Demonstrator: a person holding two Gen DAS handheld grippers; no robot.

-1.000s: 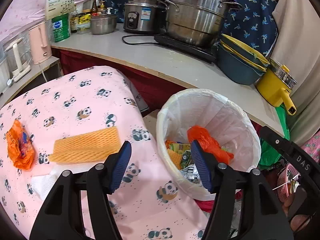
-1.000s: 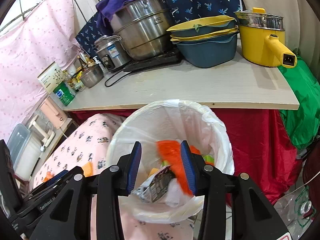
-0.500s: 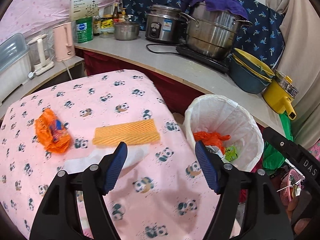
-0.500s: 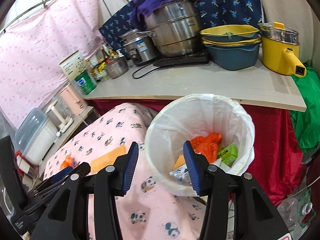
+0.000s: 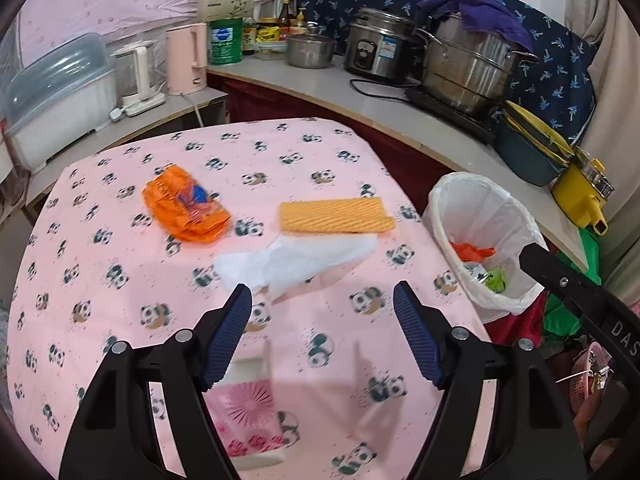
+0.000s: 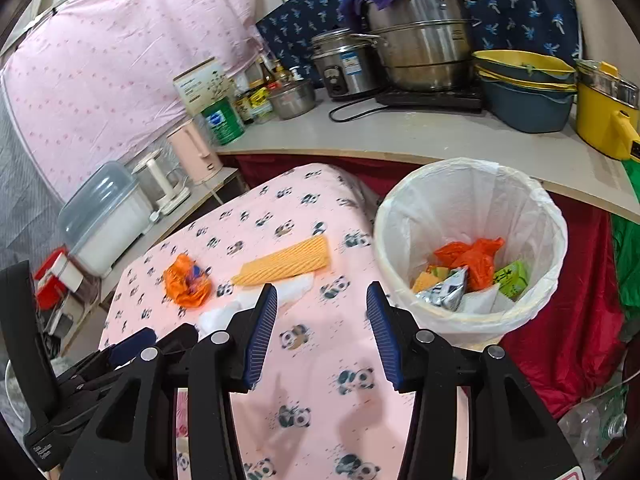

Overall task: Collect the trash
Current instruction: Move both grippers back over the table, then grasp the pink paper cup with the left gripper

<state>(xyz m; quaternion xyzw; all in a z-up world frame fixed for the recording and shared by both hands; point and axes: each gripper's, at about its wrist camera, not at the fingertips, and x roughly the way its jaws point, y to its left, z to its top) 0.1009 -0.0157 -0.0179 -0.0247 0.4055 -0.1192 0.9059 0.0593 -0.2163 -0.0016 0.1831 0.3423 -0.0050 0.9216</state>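
Two claws, both empty, hang over the near end of my table [image 5: 120,264] with its pink panda cloth. My left claw [image 5: 322,334] is spread wide with nothing between its pads; my right claw [image 6: 322,330] is spread less far, and it too holds nothing. A second ago both were right over the bin, the right one with scraps between its pads — now they have drawn back over the table, and those scraps lie inside the bin. So that load looks delivered, and I am lined up for the next one.

Just beyond the left claw lies a white crumpled tissue [image 5: 296,260], the nearest piece of trash. Touching its far edge is a flat yellow foam net [image 5: 336,216], the ribbed kind that wraps fruit. To the left of those, a little apart, sits an orange wrapper [image 5: 186,208], scrunched up. Three pieces are left on the cloth, then.

Off the right edge of the table stands the bin [image 6: 552,216], lined with a white bag — inside I see an orange bag, a silver packet and a small green carton. Farther back is the kitchen counter [image 5: 400,116] with its pots, kettle and jars, none of it my business.
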